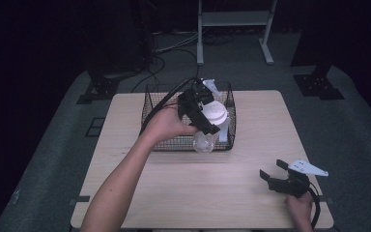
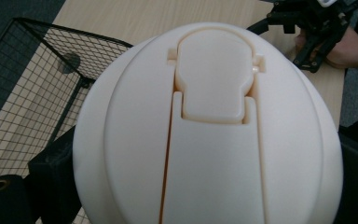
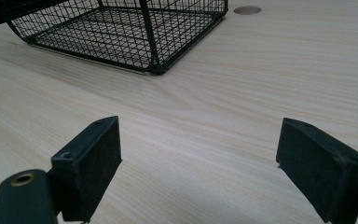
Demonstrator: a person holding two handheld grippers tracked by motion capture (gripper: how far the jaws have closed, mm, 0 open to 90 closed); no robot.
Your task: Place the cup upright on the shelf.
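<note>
Clamping a clear plastic bottle [image 1: 204, 140] by its white flip-top cap [image 2: 209, 140], the left claw [image 1: 204, 113] holds it over the black wire basket [image 1: 171, 140]; right claw [image 1: 276, 171] apart.

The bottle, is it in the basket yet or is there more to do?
Nearly. The left gripper is shut on the bottle, grabbing it by its white lid, and holds it tilted at the front edge of the basket. I cannot tell whether it is touching the basket floor. Letting go is still to come. The right gripper rests open on the table, holding nothing.
</note>
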